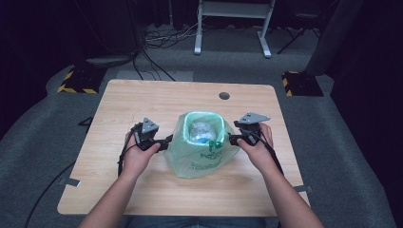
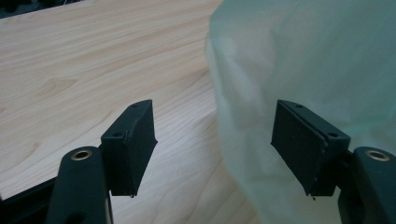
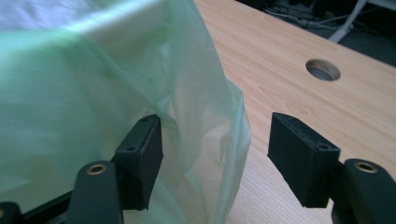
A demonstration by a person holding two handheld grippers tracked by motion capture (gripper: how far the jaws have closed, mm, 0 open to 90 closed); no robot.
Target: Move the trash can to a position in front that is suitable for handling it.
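Note:
A pale green plastic bag (image 1: 202, 152) stands open-mouthed in the middle of the wooden table (image 1: 142, 99), with crumpled clear and blue items (image 1: 202, 133) inside. My left gripper (image 1: 167, 141) sits at the bag's left side, jaws open, the bag's wall (image 2: 303, 70) partly between them. At the bag's right side my right gripper (image 1: 232, 139) is open too, and a fold of the bag (image 3: 205, 154) lies between its jaws. Neither gripper pinches the film.
A round cable hole (image 1: 224, 95) is in the table's far middle, also seen from the right gripper (image 3: 323, 70). Beyond the table lie cables (image 1: 161, 38), a white frame's legs (image 1: 233, 28) and yellow-black striped blocks (image 1: 78, 80).

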